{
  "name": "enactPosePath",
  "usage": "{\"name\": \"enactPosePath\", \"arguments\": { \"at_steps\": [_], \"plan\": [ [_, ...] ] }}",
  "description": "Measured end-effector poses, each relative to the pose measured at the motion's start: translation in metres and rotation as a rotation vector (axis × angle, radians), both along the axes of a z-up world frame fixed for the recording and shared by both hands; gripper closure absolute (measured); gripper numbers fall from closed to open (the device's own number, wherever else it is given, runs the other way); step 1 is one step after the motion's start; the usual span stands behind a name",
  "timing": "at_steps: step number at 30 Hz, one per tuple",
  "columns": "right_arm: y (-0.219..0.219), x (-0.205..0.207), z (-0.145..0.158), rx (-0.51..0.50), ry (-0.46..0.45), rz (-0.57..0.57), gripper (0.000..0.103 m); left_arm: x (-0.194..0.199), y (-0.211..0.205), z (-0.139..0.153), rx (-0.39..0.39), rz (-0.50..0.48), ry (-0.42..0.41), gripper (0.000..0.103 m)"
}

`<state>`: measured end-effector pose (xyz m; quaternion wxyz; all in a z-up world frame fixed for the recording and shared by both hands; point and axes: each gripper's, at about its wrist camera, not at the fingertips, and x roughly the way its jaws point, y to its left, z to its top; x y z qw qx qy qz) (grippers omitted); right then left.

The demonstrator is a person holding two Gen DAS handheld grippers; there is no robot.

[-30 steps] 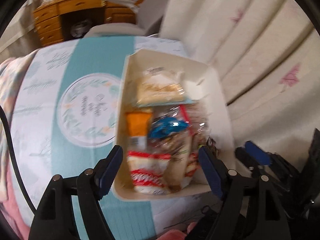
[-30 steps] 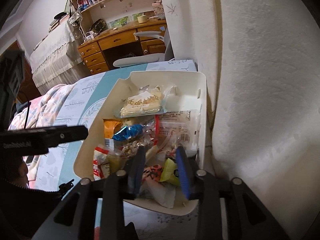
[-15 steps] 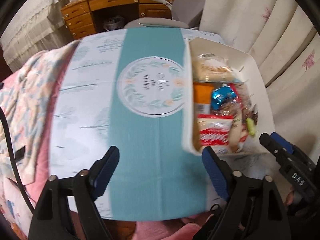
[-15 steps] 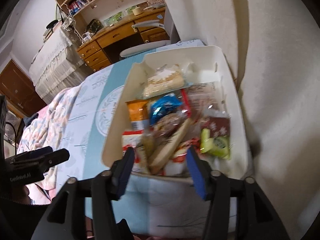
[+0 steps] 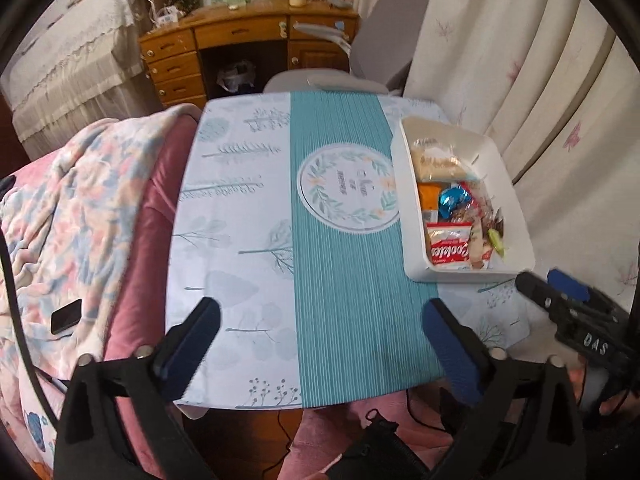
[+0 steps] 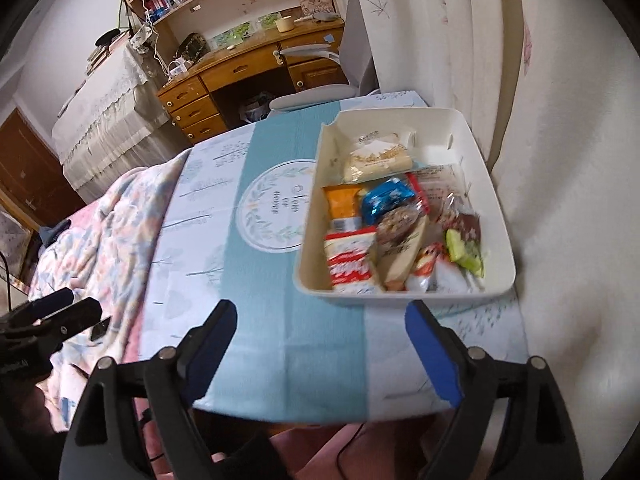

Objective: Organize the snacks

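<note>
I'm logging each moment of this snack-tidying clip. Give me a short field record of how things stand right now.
container: white bin on the table's right side, by the curtain
contents: cookie pack, blue wrapper, orange pack, green packet, bread pack
tablecloth: teal-striped, nothing else seen on it
left gripper: jaws just opened, empty
right gripper: jaws just opened, empty

White bin [image 6: 500, 216] ahead of the right gripper [image 6: 320, 344] w/ blue pads: red-white cookie pack [image 6: 350, 262], orange pack [image 6: 342, 202], shiny blue wrapper [image 6: 386, 198]. Teal-striped, leaf-print tablecloth [image 5: 340, 280]; floral pink blanket [image 5: 68, 208] leftward.
</note>
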<state>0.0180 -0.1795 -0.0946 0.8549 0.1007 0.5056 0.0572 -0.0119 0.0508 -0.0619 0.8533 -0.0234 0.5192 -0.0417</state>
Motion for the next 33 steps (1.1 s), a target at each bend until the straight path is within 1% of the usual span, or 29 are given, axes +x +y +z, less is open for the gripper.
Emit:
{"name": "enactPosePath", "arguments": {
  "at_steps": [2,5,6,8,12,15,17,20,33],
  "plan": [
    [0.011,-0.009,0.014,0.022,0.005,0.013,0.011,-0.007,0.000,0.011,0.008,0.003,-0.031,0.000],
    [0.022,-0.019,0.031,0.006,0.010,0.032,0.005,-0.019,-0.004,0.026,0.037,0.037,-0.084,0.000],
    [0.026,-0.023,0.037,-0.013,0.031,0.035,0.004,-0.022,-0.006,0.029,0.034,0.040,-0.088,0.000],
    [0.031,-0.031,0.046,-0.028,0.032,0.046,0.003,-0.026,-0.009,0.033,0.022,0.045,-0.095,0.000],
    [0.039,-0.046,0.059,-0.093,-0.013,0.052,0.001,-0.034,-0.015,0.035,0.041,0.080,-0.098,0.000],
    [0.035,-0.048,0.062,-0.088,-0.029,0.052,0.000,-0.035,-0.019,0.036,0.056,0.109,-0.103,0.000],
    [0.032,-0.048,0.064,-0.102,-0.040,0.052,0.000,-0.036,-0.021,0.039,0.052,0.121,-0.115,0.000],
    [0.028,-0.049,0.063,-0.127,-0.065,0.059,0.000,-0.040,-0.030,0.042,0.065,0.125,-0.139,0.000],
    [0.021,-0.048,0.056,-0.131,-0.068,0.095,0.000,-0.043,-0.052,0.044,0.093,0.139,-0.158,0.000]
  ]
}}
